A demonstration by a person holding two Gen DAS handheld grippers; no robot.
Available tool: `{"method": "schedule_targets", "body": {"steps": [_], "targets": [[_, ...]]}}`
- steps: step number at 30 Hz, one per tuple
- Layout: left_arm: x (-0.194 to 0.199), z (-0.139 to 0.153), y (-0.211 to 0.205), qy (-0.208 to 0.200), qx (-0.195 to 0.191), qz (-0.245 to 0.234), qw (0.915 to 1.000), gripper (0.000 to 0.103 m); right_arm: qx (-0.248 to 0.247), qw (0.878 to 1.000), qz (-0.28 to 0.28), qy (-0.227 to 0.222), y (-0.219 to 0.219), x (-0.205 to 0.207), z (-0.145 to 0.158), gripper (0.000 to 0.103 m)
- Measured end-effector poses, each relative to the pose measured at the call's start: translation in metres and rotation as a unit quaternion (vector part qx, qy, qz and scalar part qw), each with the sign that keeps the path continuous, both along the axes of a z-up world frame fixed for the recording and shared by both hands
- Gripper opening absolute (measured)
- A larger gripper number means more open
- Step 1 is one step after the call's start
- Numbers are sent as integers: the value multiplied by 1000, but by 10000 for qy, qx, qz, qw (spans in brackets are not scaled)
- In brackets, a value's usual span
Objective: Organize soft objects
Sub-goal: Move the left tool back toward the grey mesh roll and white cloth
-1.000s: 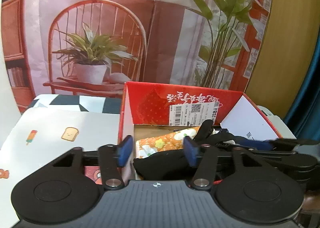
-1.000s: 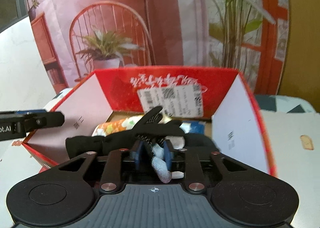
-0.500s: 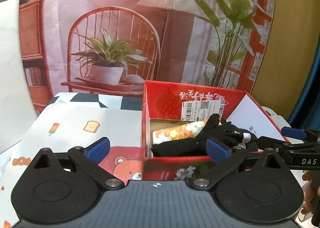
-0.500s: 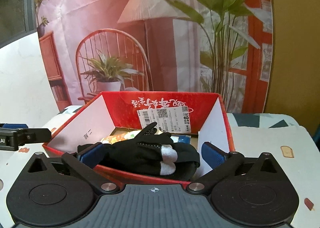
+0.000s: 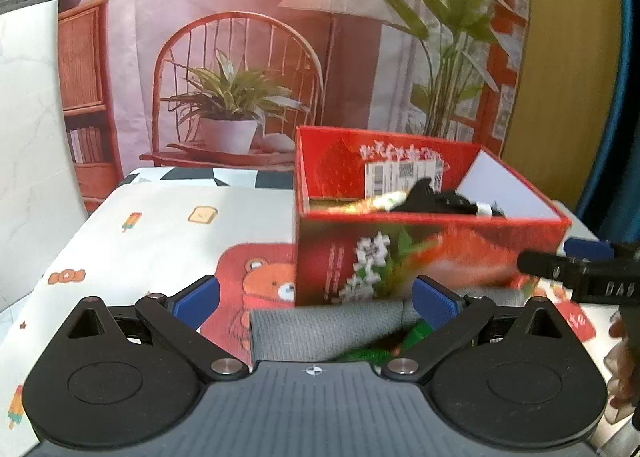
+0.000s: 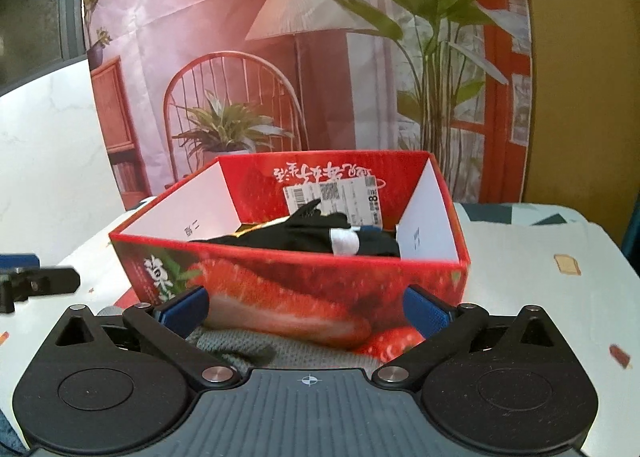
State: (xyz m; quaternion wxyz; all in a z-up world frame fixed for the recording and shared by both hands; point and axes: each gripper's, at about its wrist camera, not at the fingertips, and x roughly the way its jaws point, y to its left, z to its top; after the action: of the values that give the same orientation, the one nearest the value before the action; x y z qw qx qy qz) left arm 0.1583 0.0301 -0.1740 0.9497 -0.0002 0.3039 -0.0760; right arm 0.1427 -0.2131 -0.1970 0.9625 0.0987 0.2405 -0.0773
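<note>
A red strawberry-print box [image 5: 420,257] [image 6: 304,289] stands on the table. Inside lie a black glove [image 6: 304,235] [image 5: 436,201] with a white tag and an orange flowered soft item [image 5: 368,205]. A grey knit cloth [image 5: 324,331] [image 6: 248,345] lies on the table in front of the box, just under both grippers, with something green [image 5: 384,349] beside it. My left gripper [image 5: 316,301] is open and empty above the cloth. My right gripper [image 6: 306,311] is open and empty, close to the box's front wall.
The table has a white cloth with cartoon prints [image 5: 168,229] and a red bear mat [image 5: 260,289]. A printed backdrop of a chair and plants hangs behind. The other gripper shows at the edge of each wrist view [image 5: 580,277] [image 6: 36,283].
Both grippers let go of the black glove in the box, opened wide, and drew back and down to the table in front of the box, over the grey cloth.
</note>
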Motion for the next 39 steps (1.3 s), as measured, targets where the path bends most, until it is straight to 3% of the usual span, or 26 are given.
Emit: {"method": "schedule_targets", "body": {"steps": [8,11,17,26,39], "targets": [[-16,-22,0,54,-4,70,10000,103,282,9993,-203,-163,7,-29,-17,103],[-21,-30,0,109,22,76,9999,103,163,9990,-411,-105,13,-39,-28,103],[-28,-41,3,194,60,131,9997,103,-252,9995,-190,41,30,-49,-50,103],[-32,-50,7,320,7,224,9992,103,-254,9985,-393,297,25,-62,-75,103],[-30,-59,2,514,-67,-17,9987,99,-258,9986,-337,322,21,-62,-83,103]]}}
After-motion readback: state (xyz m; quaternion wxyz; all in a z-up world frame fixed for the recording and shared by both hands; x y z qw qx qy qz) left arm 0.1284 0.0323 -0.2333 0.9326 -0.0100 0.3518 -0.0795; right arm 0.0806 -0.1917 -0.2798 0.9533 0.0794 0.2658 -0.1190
